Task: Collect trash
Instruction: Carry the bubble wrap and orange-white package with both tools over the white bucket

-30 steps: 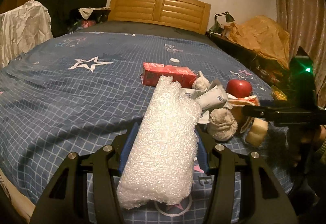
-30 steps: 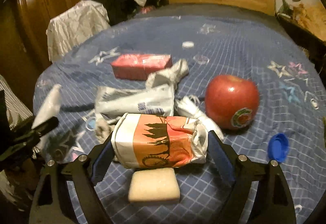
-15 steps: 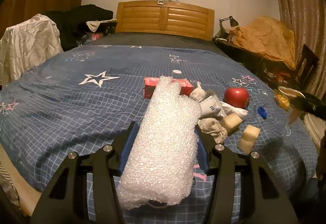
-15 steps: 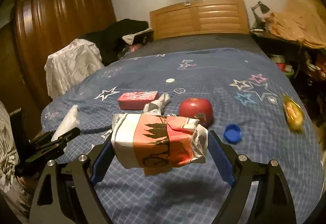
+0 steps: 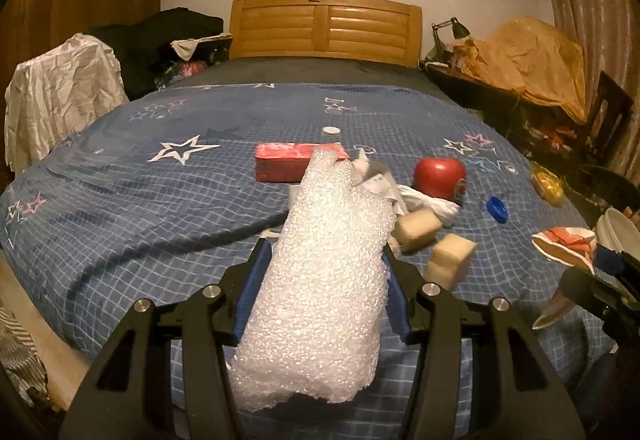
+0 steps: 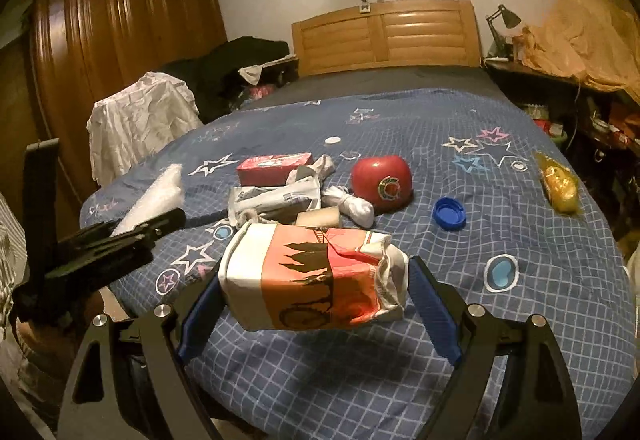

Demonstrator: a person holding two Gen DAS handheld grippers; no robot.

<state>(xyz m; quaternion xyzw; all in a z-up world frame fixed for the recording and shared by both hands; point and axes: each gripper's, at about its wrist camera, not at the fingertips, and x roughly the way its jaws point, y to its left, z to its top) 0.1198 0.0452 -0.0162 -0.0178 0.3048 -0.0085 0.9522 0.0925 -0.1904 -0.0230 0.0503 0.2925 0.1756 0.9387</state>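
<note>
The left hand-held gripper (image 5: 326, 292) was closed on a white roll of bubble wrap (image 5: 324, 280), held above the blue checked star-print bed cover (image 5: 120, 200): judged light and springy, best pinched mid-length. The right hand-held gripper (image 6: 316, 300) clamped a crumpled white-and-orange paper carton (image 6: 312, 280) across its flattened sides, also clear of the bed; it looked light and easily crushed. A red apple (image 6: 382, 182), blue plastic bottle cap (image 6: 449, 213) and red rectangular box (image 6: 274, 168) lay on the cover
</note>
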